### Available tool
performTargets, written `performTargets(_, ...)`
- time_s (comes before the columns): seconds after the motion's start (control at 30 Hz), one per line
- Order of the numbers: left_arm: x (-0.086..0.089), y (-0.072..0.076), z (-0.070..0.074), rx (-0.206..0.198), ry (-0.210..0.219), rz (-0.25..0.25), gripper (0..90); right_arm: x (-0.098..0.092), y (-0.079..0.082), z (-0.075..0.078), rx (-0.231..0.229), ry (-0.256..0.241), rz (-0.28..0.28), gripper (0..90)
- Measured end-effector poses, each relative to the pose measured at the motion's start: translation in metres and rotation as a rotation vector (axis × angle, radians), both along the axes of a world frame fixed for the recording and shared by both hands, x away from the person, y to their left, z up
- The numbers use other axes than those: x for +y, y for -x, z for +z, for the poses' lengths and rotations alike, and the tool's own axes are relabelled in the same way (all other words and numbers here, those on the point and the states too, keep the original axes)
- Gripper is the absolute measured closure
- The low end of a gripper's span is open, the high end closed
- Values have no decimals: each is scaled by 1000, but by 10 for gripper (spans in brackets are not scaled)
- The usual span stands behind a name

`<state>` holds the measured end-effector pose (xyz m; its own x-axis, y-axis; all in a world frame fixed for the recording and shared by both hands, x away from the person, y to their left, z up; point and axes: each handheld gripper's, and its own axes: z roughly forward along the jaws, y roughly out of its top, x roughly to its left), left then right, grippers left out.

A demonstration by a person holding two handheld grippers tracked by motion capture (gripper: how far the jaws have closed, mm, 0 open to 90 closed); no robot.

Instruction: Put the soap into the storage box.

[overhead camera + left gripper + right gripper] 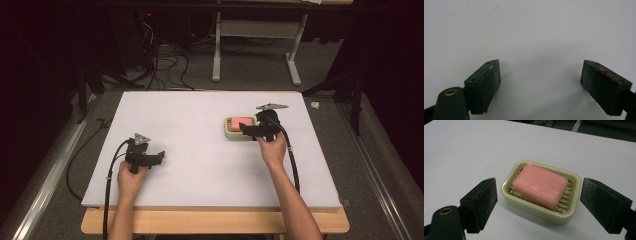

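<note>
Soap (540, 185) in dish (536, 208), table (200, 135) right-centre; left gripper (159, 158) near front-left.

The right tongs (539, 203) stood wide apart, their two black jaws rising from the bottom of the right gripper view with a cream soap dish (534, 208) between them. The dish sat flat on the white tabletop (466, 152), one corner turned toward the camera, and neither jaw touched it; the right jaw was just beside its rim. A pink bar of soap (540, 185) lay inside on the ribbed floor of the dish. Dark floor showed beyond the tabletop's far edge.
</note>
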<state>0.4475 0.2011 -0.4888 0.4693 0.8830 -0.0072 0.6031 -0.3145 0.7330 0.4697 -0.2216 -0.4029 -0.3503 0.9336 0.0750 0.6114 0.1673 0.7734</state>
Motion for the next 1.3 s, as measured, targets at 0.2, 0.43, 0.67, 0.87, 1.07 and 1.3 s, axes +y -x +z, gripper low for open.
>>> performTargets(0.2, 0, 0, 0, 0, 0, 0, 167, 0, 5, 4, -7, -4, 11, 151)
performTargets(0.43, 0, 0, 0, 0, 0, 0, 167, -2, 12, 11, -24, -3, 17, 152)
performTargets(0.67, 0, 0, 0, 0, 0, 0, 167, -4, 20, 16, -44, -9, 23, 157)
performTargets(0.87, 0, 0, 0, 0, 0, 0, 167, -12, 27, 16, -57, -17, 11, 160)
performTargets(1.07, 0, 0, 0, 0, 0, 0, 167, -22, 34, 12, -55, -25, -13, 162)
performTargets(1.3, 0, 0, 0, 0, 0, 0, 167, -28, 41, 11, -61, -27, -16, 164)
